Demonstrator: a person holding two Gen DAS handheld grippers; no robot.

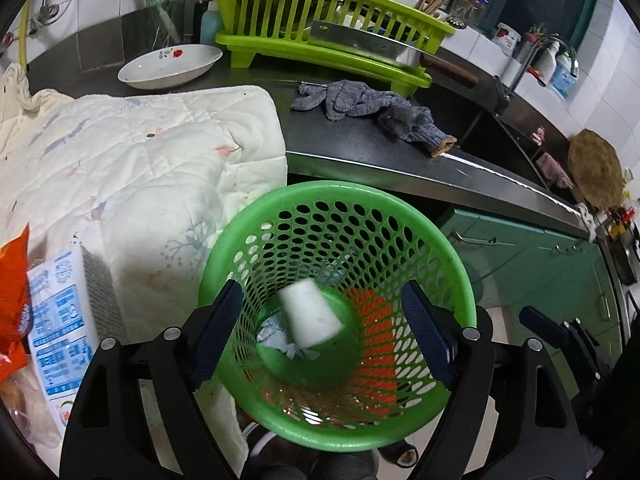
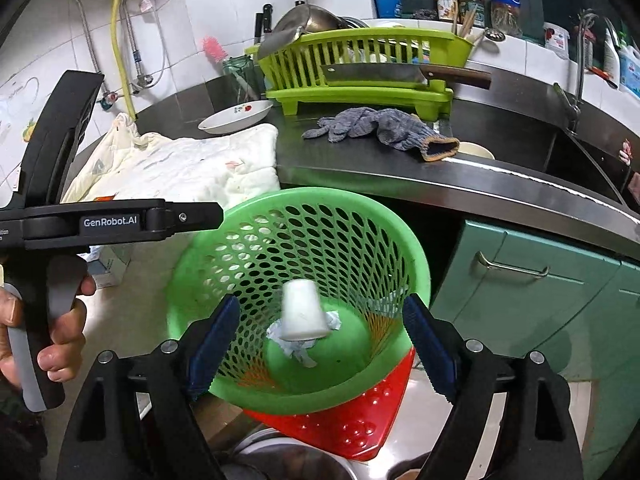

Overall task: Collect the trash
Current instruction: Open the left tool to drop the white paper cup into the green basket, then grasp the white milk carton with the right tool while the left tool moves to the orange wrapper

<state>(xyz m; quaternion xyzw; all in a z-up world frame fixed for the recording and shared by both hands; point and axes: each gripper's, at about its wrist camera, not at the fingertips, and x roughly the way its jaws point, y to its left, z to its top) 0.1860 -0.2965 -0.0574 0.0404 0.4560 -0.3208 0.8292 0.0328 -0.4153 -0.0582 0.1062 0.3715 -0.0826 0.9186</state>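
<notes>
A: Left gripper (image 1: 320, 334) spread wide, empty, above the green basket (image 1: 460, 280). Hold it centred.

B: White cup (image 2: 302, 316) blurred inside the basket, over crumpled paper (image 2: 298, 350); long axis upright, mouth toward 6 o'clock. Right gripper (image 2: 320, 340) wide, empty.

Grey glove (image 2: 384, 130) on counter (image 2: 360, 168); cleaver (image 2: 400, 74) across dish rack (image 2: 360, 76).
</notes>
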